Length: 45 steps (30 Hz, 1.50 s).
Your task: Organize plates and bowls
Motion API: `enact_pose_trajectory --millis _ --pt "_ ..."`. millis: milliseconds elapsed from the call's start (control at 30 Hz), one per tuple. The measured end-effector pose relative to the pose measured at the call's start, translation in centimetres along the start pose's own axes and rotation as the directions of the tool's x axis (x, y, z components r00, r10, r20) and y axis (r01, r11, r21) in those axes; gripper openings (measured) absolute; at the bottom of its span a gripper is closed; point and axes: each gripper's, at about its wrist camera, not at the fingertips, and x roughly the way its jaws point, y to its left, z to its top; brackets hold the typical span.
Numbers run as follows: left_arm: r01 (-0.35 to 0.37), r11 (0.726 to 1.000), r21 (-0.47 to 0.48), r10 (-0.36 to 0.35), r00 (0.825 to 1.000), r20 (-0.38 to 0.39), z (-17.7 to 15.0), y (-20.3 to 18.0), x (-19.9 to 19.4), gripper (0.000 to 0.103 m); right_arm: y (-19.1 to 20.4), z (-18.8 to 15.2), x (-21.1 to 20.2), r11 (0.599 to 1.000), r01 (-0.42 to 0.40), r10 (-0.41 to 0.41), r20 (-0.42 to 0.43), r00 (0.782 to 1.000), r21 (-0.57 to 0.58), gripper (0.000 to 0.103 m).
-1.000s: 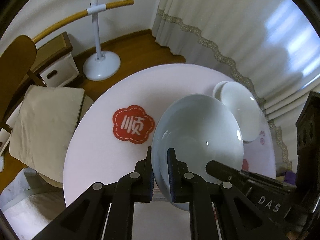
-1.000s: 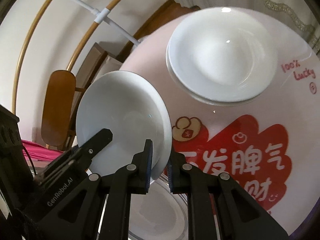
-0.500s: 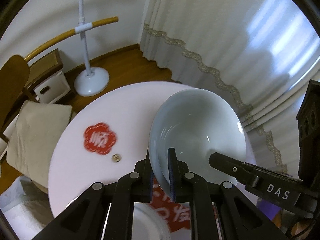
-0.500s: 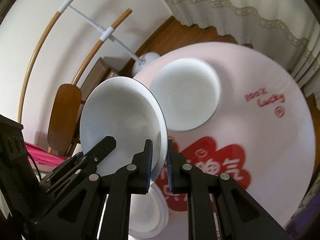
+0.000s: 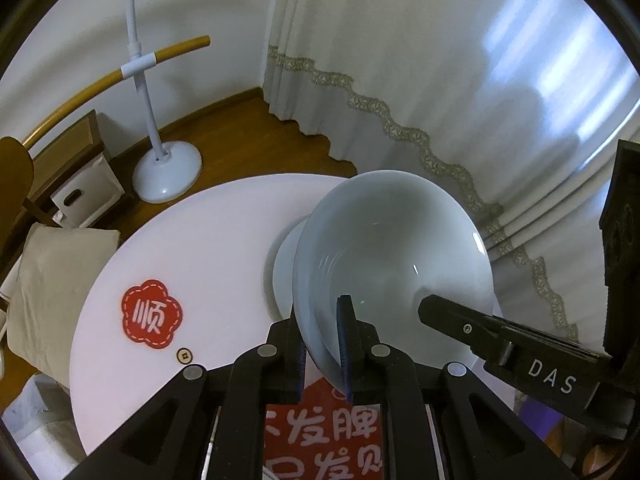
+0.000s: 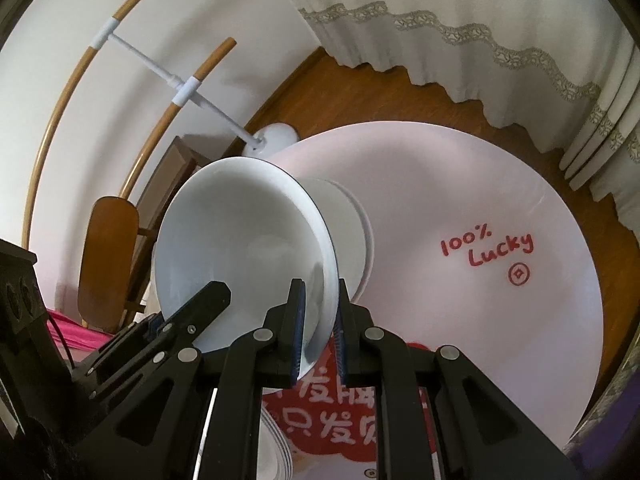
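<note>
A white bowl (image 5: 394,264) is held between both grippers above the round pink table (image 5: 208,240). My left gripper (image 5: 323,344) is shut on its near rim. My right gripper (image 6: 318,332) is shut on the opposite rim of the same bowl (image 6: 240,248). The bowl is tilted on edge and lifted. Behind it a stack of white plates (image 5: 286,264) sits on the table, mostly hidden; it also shows in the right wrist view (image 6: 352,228). The other gripper's finger reaches in at the right (image 5: 460,316).
More stacked plates (image 6: 276,448) lie at the near table edge. Red stickers (image 5: 152,314) and "100% Lucky" writing (image 6: 488,248) mark the table. A white floor stand (image 5: 168,172), a wooden chair (image 6: 106,256), a cushion (image 5: 52,284) and curtains (image 5: 440,80) surround the table.
Both grippers have risen and pulled back with the bowl. The table looks smaller and the plate stack is now behind the bowl.
</note>
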Motion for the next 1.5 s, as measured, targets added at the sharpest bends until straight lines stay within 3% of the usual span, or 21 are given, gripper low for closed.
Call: enact_pose_trajectory --millis 333,967,1300,1500 --pt "0.011 1.000 -0.006 -0.011 0.999 -0.037 1.2 0.2 3.1 0.010 -0.7 0.8 1.6 0.999 0.038 -0.038 -0.023 0.999 0.015 0.013" --pt "0.017 1.000 -0.016 -0.018 0.998 -0.062 1.5 1.1 4.8 0.010 -0.2 0.9 3.4 0.994 0.075 -0.072 -0.049 0.996 0.073 0.012" --pt "0.034 0.999 -0.017 -0.035 0.998 -0.061 1.8 1.7 5.4 0.011 -2.1 1.7 4.1 0.975 -0.010 0.031 -0.088 0.996 0.221 0.015" --pt "0.035 0.999 -0.011 -0.036 0.998 -0.061 1.8 1.7 5.7 0.011 -2.3 1.9 3.9 0.968 -0.014 0.042 -0.107 0.993 0.249 0.016"
